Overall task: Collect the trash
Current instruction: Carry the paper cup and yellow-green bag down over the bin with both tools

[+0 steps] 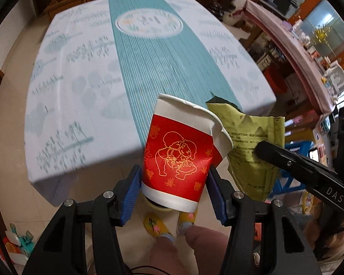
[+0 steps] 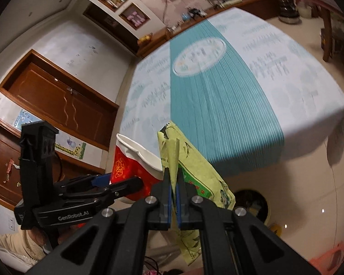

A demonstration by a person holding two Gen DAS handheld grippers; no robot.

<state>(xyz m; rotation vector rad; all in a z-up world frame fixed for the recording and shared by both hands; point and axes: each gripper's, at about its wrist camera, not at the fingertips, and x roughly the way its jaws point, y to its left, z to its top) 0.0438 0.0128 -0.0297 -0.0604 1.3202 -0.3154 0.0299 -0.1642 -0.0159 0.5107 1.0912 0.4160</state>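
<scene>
- Our left tool (image 1: 175, 193) clamps the crumpled paper cup (image 1: 178, 153), half open around it.
- Our right tool (image 2: 173, 188) pinches the yellow wrapper (image 2: 195, 171) fully shut, both clear of the worktop (image 1: 80, 91) for binning.

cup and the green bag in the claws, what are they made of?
Cup: looks like thin paper, matte white with glossy red print; its rim is dented and folded. Bag: seems a thin printed wrapper, plastic or coated paper, yellow-green; it creases sharply and hangs limp. The exact film is unclear.
</scene>
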